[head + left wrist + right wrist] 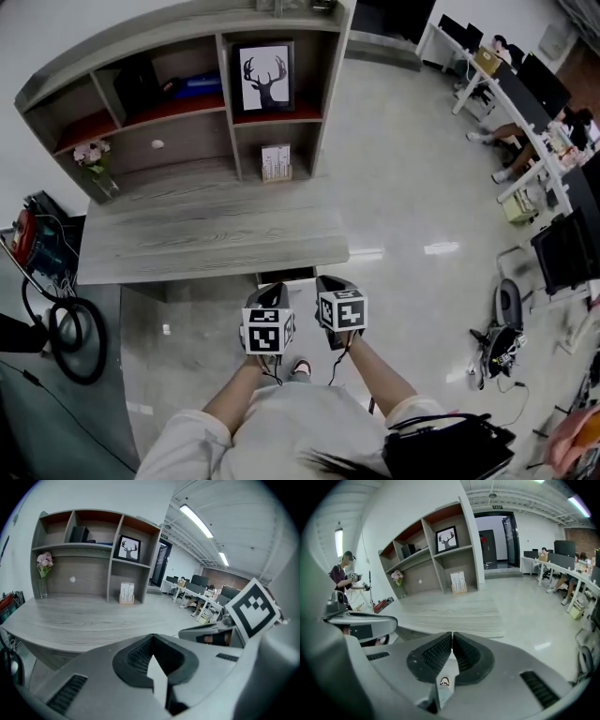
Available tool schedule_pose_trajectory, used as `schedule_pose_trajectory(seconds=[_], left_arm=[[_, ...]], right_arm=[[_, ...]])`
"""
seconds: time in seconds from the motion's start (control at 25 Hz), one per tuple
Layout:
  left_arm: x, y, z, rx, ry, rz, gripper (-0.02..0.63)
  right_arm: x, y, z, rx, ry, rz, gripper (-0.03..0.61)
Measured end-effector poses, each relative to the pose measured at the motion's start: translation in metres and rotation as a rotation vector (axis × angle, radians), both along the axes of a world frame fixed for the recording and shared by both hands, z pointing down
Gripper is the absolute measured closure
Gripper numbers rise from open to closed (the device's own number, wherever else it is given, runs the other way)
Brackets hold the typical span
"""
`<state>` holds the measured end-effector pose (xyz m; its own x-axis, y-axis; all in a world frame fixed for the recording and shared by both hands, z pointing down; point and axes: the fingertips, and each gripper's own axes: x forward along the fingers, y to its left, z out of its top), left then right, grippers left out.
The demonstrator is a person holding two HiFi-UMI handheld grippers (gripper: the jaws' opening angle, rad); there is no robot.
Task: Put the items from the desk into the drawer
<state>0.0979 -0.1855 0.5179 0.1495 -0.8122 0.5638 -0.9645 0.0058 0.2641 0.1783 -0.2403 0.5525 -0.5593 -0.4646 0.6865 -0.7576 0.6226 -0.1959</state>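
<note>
Both claws empty and pressed shut, near edge of desk.
The left gripper point(271, 292) and right gripper point(331, 284) are side by side, ribbed dark pads together, nothing between them. A dark strip point(286, 275) under the desk's near edge is half hidden behind them; can't tell what it is. The grey wood-grain desk point(206, 234) has a vase of flowers point(97, 164) far left and a small card stand point(276, 163) far middle. The shelf unit point(225, 94) holds a framed deer picture point(263, 77). The flat drawer front point(187, 141) with a round white knob point(157, 143) is closed. The shelf's top is cut off. Glossy pale floor point(403, 187), with office desks far right.
</note>
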Motion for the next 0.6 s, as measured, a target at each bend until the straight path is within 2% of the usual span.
schedule_pose_trajectory(seconds=[0.6], left_arm=[[-0.008, -0.006, -0.035, 0.075, -0.025, -0.04, 0.617]], right_arm=[[0.013, -0.002, -0.035, 0.092, -0.039, 0.039, 0.578]])
